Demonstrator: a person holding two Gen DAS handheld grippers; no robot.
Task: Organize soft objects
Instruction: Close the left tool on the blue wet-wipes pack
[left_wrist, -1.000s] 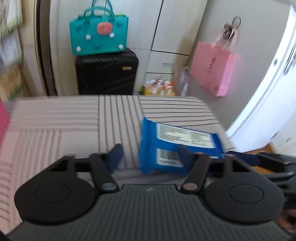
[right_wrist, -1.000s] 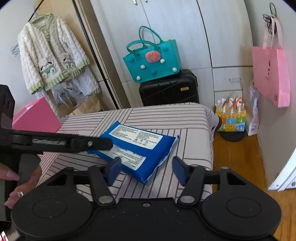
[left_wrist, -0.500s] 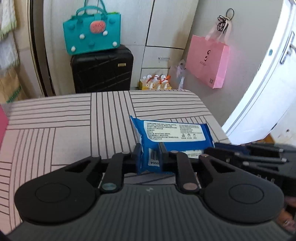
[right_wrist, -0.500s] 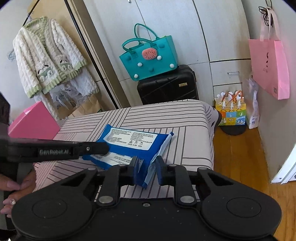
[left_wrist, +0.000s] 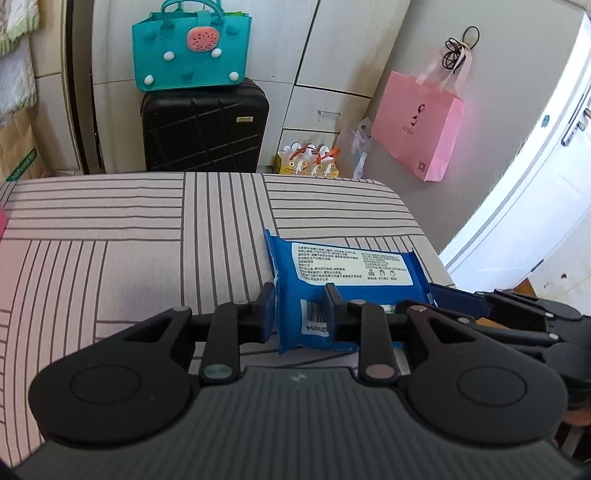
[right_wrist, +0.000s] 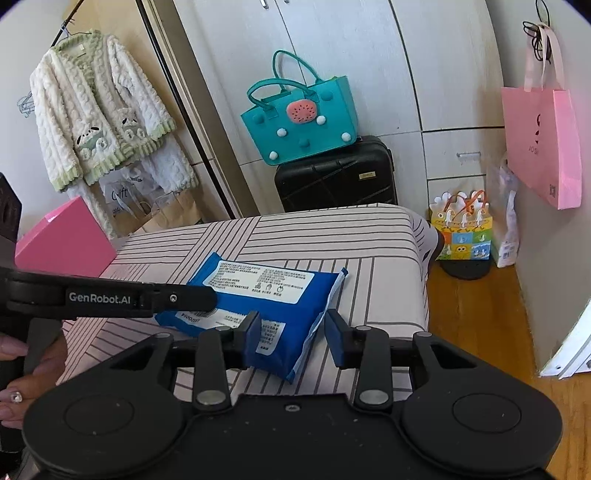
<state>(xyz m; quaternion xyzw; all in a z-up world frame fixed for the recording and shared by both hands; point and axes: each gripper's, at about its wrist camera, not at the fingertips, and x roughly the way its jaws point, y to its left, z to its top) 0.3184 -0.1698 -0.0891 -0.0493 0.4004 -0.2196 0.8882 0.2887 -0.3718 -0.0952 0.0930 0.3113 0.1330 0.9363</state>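
we see, at the far left of the right wrist view, a fluffy cream and green cardigan (right_wrist: 99, 114) hanging by a dark pole, and below it a pink box (right_wrist: 66, 240) at the edge of the bed. the bed's cover (left_wrist: 129, 236) is pale with thin dark stripes set in blocks that run in different directions, and it lies smooth. beyond it stands a black suitcase (left_wrist: 205, 127) against pale cupboard doors, with a teal tote bag (left_wrist: 192, 48) sitting on top. our left gripper (left_wrist: 301, 308) points at the near left corner of the blue wipes pack (left_wrist: 347, 273), which lies flat on the cover near the bed's right edge, label side up; its jaws have just been opening a little and straddle that corner, the left pad close beside the pack and the right pad resting against its top, so the pinch looks loosened. our right gripper (right_wrist: 293, 334) is at the pack's opposite end, its jaws also just opened a little, the left pad touching the wrapper and the right pad standing clear of the crimped seam. further right, a small colourful gift bag (right_wrist: 463, 230) sits on the wooden floor, a pink paper bag (left_wrist: 419, 127) hangs on the wall, and a white door (left_wrist: 535, 177) closes the right side.
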